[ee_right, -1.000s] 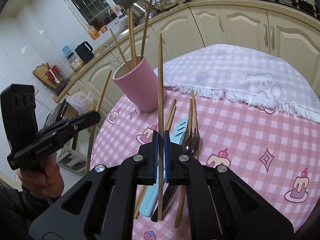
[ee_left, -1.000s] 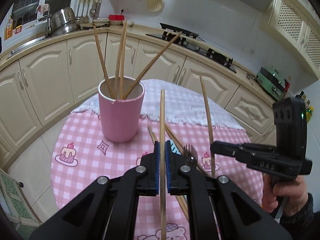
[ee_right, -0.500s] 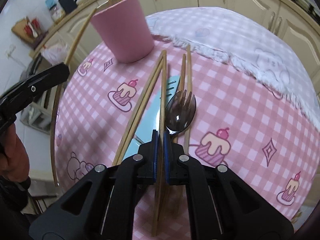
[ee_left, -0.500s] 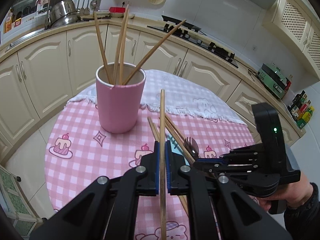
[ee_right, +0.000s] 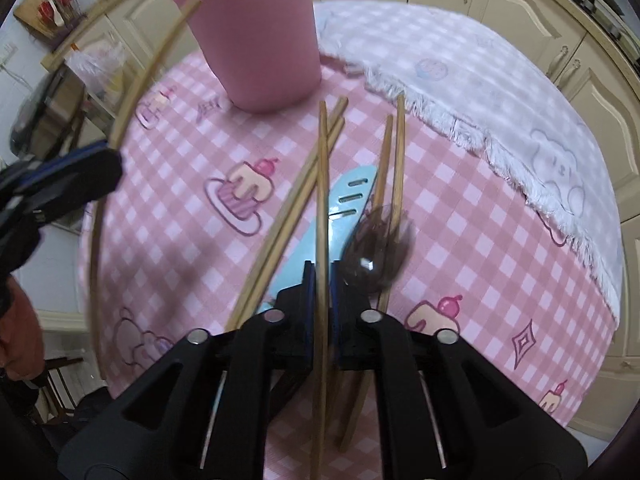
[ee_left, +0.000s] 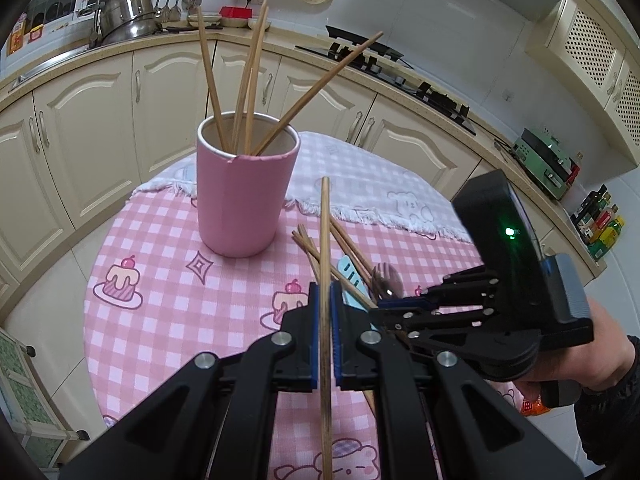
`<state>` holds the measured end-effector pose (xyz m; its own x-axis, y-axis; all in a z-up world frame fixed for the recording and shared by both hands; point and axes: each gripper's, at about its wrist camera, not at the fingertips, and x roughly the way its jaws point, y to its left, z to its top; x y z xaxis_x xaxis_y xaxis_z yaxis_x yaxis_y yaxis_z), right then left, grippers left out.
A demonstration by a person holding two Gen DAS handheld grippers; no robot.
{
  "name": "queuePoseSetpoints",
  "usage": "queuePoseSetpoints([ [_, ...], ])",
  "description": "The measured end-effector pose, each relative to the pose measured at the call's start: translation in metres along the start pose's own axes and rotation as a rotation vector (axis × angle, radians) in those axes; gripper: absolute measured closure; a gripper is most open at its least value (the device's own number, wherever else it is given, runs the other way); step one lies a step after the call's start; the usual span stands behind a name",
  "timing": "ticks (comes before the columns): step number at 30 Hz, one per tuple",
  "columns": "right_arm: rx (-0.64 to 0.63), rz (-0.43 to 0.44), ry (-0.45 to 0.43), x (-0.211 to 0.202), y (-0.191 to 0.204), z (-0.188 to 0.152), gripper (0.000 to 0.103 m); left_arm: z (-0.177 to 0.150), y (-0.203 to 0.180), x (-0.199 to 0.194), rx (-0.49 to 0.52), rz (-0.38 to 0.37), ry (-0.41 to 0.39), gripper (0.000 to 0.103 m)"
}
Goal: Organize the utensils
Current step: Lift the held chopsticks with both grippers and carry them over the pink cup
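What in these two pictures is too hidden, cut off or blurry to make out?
- Fork: right wrist view, smeared by motion blur; prongs unclear.
- Pink cup: right wrist view, rim cut off by the top edge.
- Blue utensil: left wrist view, mostly hidden behind the left claw and loose chopsticks.

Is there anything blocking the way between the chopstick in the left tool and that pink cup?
Nothing visible on the table does. The left gripper holds its chopstick with bare tablecloth up to the pink cup. Four chopsticks already in the cup crowd its opening, though gaps remain.
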<state>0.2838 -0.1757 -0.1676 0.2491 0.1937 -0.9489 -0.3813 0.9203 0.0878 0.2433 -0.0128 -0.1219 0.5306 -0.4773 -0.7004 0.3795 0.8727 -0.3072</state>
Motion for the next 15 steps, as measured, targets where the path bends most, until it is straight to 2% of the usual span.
queuePoseSetpoints([
  [4, -0.041, -0.01, -0.004, 0.002, 0.004, 0.004, 0.084, 0.0, 0.002, 0.0, -0.006, 0.002, 0.0, 0.098],
  [5, -0.047, -0.006, -0.007, 0.003, 0.007, 0.006, 0.088, 0.0, 0.003, 0.0, -0.009, 0.003, 0.001, 0.098],
  [6, -0.046, -0.007, -0.014, 0.002, 0.009, 0.007, 0.096, -0.001, 0.003, 0.0, -0.011, 0.004, 0.001, 0.098],
  [7, -0.046, -0.009, -0.02, 0.001, 0.009, 0.005, 0.096, 0.0, 0.004, 0.0, -0.013, 0.004, 0.002, 0.098],
  [12, -0.006, 0.034, -0.062, -0.006, -0.004, -0.009, 0.096, 0.002, 0.003, -0.001, -0.011, 0.007, -0.003, 0.098],
  [15, 0.047, 0.09, -0.129, -0.02, -0.019, -0.017, 0.096, 0.005, 0.001, -0.004, -0.007, 0.004, -0.017, 0.098],
])
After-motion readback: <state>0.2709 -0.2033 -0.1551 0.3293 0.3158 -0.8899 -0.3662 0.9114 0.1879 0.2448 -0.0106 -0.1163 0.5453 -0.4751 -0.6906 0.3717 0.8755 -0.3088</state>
